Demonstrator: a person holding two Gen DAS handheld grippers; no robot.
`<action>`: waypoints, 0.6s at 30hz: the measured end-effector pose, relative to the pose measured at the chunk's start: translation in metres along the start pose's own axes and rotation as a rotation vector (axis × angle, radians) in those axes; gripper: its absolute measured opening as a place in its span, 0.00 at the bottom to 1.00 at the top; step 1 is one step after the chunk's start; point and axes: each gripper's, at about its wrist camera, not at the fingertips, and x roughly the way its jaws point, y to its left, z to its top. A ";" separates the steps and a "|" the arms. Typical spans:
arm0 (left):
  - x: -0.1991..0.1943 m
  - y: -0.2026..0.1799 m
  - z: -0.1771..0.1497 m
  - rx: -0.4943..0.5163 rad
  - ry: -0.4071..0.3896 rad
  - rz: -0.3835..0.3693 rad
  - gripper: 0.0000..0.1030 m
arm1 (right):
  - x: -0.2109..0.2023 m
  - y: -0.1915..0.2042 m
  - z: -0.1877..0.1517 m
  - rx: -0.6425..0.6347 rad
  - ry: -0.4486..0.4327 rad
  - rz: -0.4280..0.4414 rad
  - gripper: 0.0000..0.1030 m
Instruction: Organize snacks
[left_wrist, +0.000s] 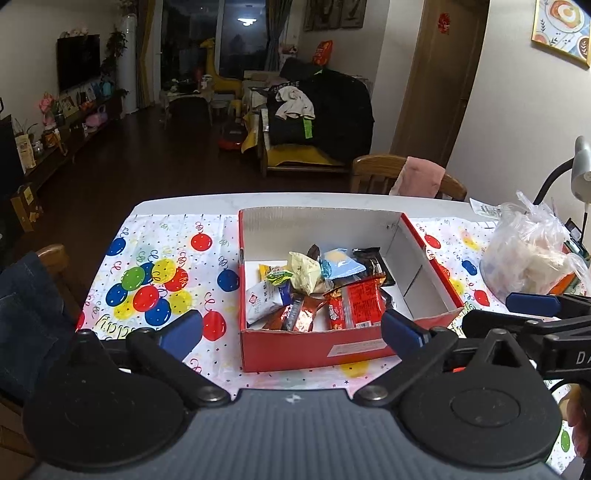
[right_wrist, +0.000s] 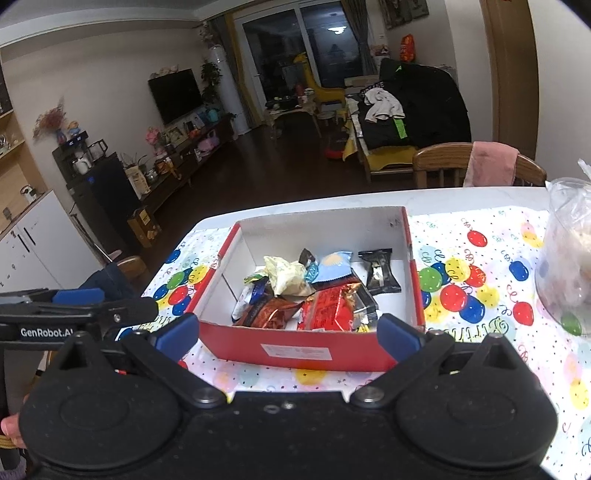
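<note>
on the balloon-print worktop (left_wrist: 155, 280) the red box (left_wrist: 317, 347) holds piled snacks (left_wrist: 317, 288), straight ahead beyond the left gripper (left_wrist: 291, 328) and right gripper (right_wrist: 290, 334), both wide and empty, about equally near

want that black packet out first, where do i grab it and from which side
Grip the black packet across its long side edges, from above with the right gripper. It lies flat on the red box's floor, apart from the pile, near the right wall.
</note>
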 end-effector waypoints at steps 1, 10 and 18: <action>0.000 0.001 0.000 -0.005 0.004 -0.004 1.00 | 0.000 0.000 0.000 -0.001 -0.001 -0.002 1.00; 0.002 0.004 0.002 -0.030 0.014 0.006 1.00 | 0.000 0.003 -0.001 -0.017 -0.003 -0.013 1.00; 0.004 0.003 0.003 -0.020 0.013 0.026 1.00 | 0.001 0.005 0.001 -0.018 0.000 -0.006 1.00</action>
